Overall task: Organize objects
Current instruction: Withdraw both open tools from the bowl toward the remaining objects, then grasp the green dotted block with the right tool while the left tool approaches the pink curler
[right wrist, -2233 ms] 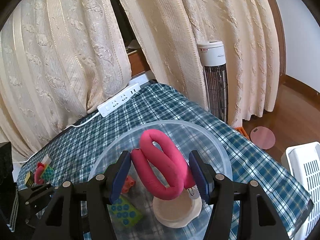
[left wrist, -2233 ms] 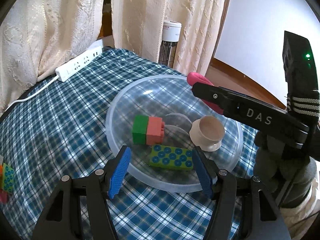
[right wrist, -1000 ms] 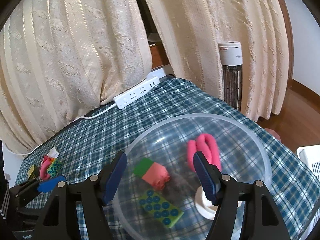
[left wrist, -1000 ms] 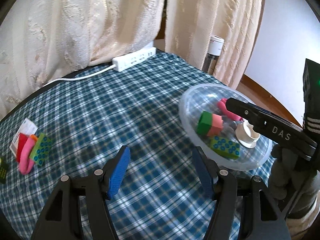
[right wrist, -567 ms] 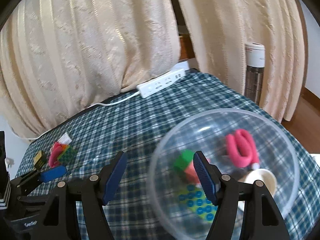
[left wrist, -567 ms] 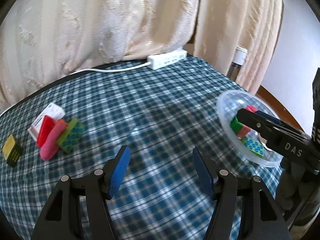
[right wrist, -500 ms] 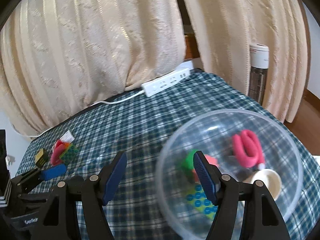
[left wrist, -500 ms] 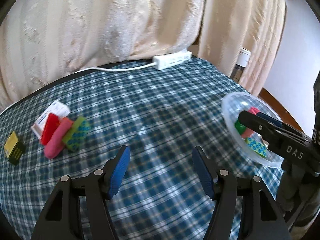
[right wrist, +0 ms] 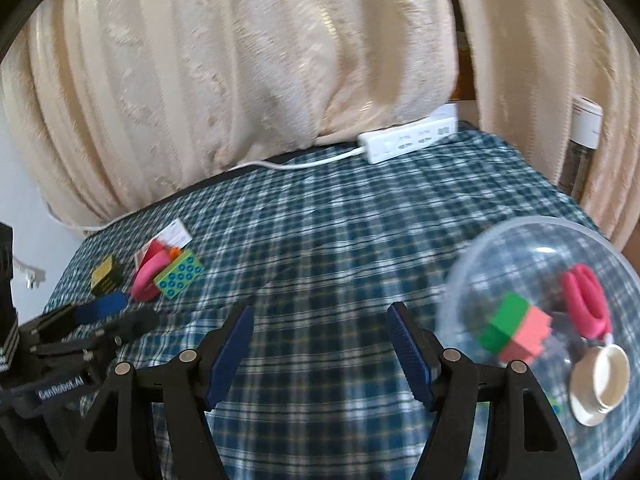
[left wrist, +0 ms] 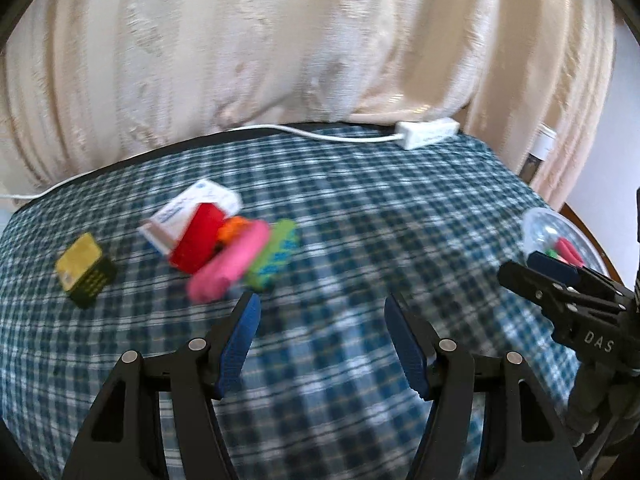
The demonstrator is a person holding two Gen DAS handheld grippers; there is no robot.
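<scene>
Both views have swung leftward: the clear bowl [right wrist: 536, 344] now sits at the right edge, the toy pile [left wrist: 236, 256] nearer. Left gripper [left wrist: 322, 344] and right gripper [right wrist: 320, 348] gape wide, empty.

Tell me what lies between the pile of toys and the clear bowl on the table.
Only bare checked cloth between the pile and bowl, clearest in the right wrist view.
</scene>
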